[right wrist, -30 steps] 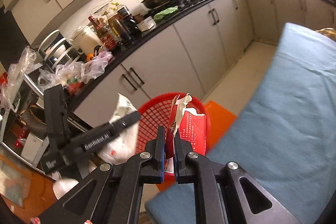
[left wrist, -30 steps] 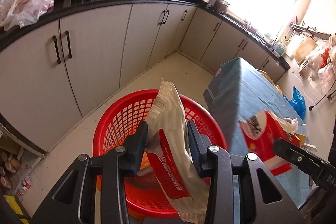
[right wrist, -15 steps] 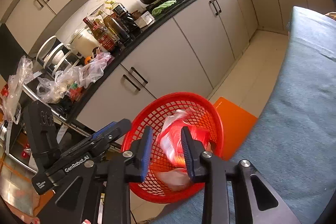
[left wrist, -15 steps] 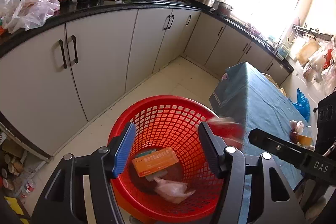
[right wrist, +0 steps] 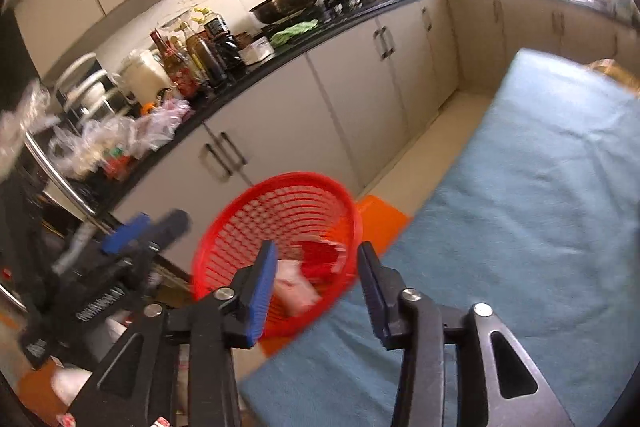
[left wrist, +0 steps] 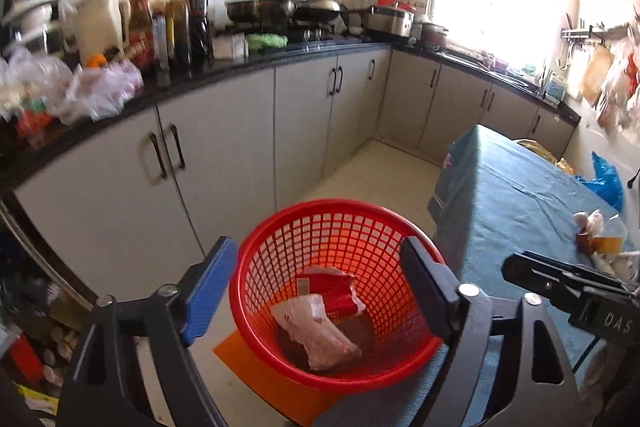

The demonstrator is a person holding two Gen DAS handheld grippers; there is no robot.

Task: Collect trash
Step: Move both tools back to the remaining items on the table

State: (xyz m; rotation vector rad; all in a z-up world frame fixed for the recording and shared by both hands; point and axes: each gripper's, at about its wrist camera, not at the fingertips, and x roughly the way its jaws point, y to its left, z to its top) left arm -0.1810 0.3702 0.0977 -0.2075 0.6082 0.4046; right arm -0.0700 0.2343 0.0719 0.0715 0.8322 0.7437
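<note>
Your left tool (left wrist: 320,291) hung above the round red plastic mesh basket (left wrist: 280,243), its jaws spreading wider with nothing between them; the blue pad on one finger (left wrist: 210,291) and the dark pad on the other framed the basket from either side without touching it. Down in the basket lay the trash: a pale crumpled plastic wrapper (left wrist: 320,331) partly over a red-and-white snack packet (left wrist: 332,289). Under the basket sat a flat orange board (left wrist: 256,371) on the floor. Just right of the basket stood the desk covered in a teal cloth (left wrist: 516,203), with a few more scraps of litter (left wrist: 596,235) near its far right edge. Your right tool (right wrist: 316,291) hovered over the near corner of that desk, pointing down at the basket rim; its jaws were also opening and held nothing.
</note>
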